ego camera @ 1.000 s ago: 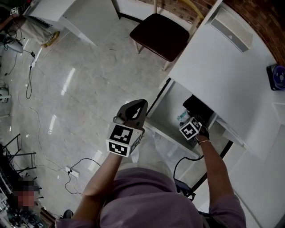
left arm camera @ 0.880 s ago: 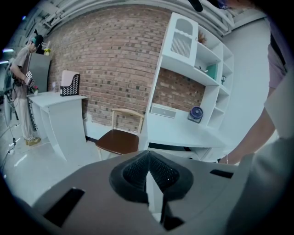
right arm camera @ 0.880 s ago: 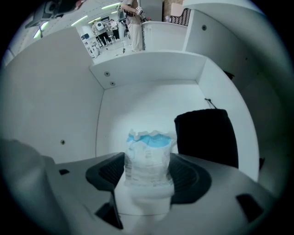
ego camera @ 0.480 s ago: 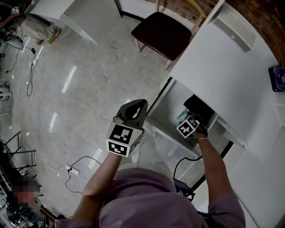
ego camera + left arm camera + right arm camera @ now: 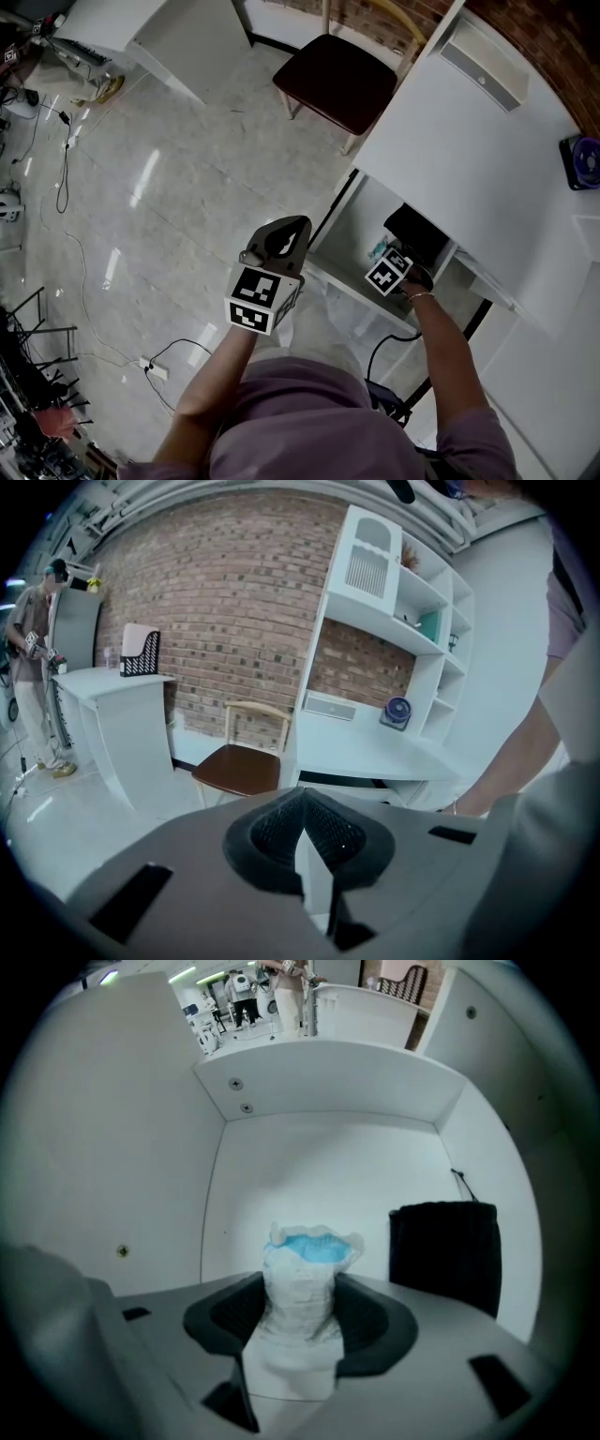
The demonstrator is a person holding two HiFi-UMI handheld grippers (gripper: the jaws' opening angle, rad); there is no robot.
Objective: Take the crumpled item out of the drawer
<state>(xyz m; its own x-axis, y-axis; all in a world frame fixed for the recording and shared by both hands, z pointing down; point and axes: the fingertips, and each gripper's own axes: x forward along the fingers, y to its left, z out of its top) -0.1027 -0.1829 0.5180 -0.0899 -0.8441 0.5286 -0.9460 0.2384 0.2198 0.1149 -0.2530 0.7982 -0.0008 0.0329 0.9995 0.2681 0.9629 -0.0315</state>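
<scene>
The white desk [image 5: 487, 141] fills the upper right of the head view, and its open drawer [image 5: 361, 225] sits at center right. A black box [image 5: 441, 1251] stands at the right inside the drawer. My left gripper [image 5: 281, 234] hangs at the frame's center over the floor, clenched on nothing. My right gripper [image 5: 394, 258] reaches into the drawer, its jaws closing on the crumpled item [image 5: 302, 1288], a white and blue wad upright between the pads, left of the box.
</scene>
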